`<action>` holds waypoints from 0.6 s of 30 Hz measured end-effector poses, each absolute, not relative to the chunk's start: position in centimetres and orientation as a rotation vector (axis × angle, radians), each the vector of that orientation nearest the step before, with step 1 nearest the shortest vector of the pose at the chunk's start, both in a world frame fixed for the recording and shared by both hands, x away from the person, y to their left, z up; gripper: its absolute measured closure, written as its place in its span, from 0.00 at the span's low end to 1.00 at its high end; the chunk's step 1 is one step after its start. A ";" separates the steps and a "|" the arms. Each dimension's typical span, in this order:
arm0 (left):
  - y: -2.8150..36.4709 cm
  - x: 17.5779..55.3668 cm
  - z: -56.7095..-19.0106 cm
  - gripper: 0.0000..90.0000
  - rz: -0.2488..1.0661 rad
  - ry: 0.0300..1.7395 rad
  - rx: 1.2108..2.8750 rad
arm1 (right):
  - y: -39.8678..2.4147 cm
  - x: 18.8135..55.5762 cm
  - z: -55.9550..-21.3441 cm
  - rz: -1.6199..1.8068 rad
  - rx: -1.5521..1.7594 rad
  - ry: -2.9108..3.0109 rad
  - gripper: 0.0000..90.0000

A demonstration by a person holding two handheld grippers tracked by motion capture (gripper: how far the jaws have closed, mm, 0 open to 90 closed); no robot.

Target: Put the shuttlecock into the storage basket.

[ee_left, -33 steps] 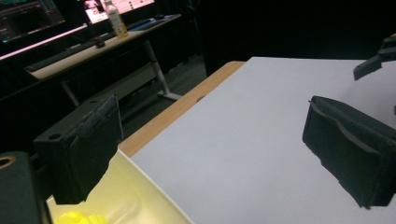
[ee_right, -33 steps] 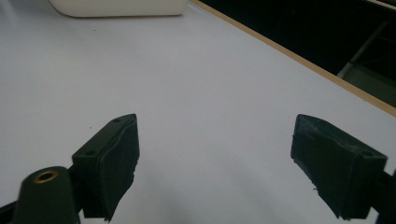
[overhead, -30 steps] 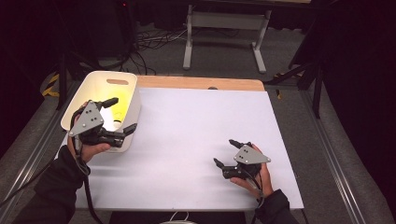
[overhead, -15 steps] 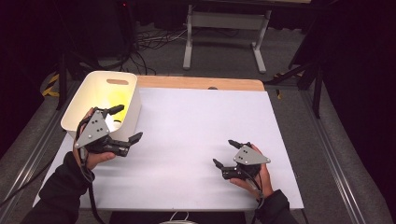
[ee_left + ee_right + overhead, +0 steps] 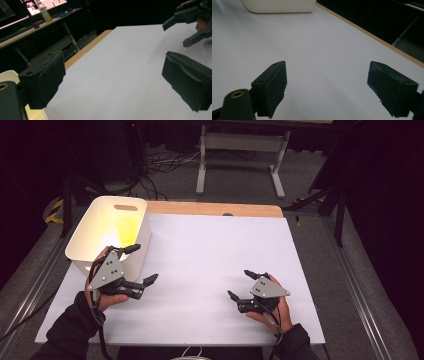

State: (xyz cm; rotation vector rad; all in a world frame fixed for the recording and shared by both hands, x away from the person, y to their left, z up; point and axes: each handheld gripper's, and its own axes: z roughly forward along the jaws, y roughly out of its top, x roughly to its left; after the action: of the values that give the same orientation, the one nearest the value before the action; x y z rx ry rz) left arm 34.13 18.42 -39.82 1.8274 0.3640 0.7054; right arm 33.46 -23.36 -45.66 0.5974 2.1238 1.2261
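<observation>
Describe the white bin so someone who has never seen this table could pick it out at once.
Start from the white table top with the wooden strip along its far edge. At its far left corner stands the white plastic bin, just beyond the left gripper, whose jaws stand open. It is the one container on the table: open-topped, with rounded corners, an oval handle slot in its far wall and a yellow glow inside.

My grippers' pads (image 5: 47, 80) look like matt black foam, rough at the edges. The table's white cover (image 5: 210, 265) is smooth and matt, with a bare wood edge (image 5: 215, 209) at the far side. The tub (image 5: 107, 237) looks like smooth cream plastic.
</observation>
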 end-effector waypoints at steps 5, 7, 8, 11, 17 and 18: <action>18.2 33.9 -40.4 0.06 0.711 0.343 1.847 | -23.2 33.3 -45.6 1.225 0.595 2.127 0.19; 18.1 33.8 -40.6 0.06 0.708 0.341 1.853 | -23.2 33.2 -45.6 1.226 0.590 2.128 0.19; 18.1 33.8 -40.7 0.06 0.720 0.346 1.867 | -23.1 33.2 -45.6 1.224 0.587 2.132 0.19; 18.0 33.8 -40.9 0.07 0.712 0.339 1.868 | -22.9 33.0 -45.5 1.226 0.578 2.134 0.19; 17.8 33.9 -41.4 0.07 0.713 0.330 1.874 | -23.0 32.8 -45.4 1.232 0.578 2.130 0.19; 17.7 33.9 -41.7 0.07 0.706 0.324 1.881 | -22.9 32.7 -45.4 1.235 0.573 2.131 0.19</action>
State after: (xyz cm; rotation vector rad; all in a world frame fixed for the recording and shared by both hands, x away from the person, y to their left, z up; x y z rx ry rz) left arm 33.87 17.72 -41.69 1.8807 0.3238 0.7061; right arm 32.68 -22.86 -45.39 0.5732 2.1312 1.2347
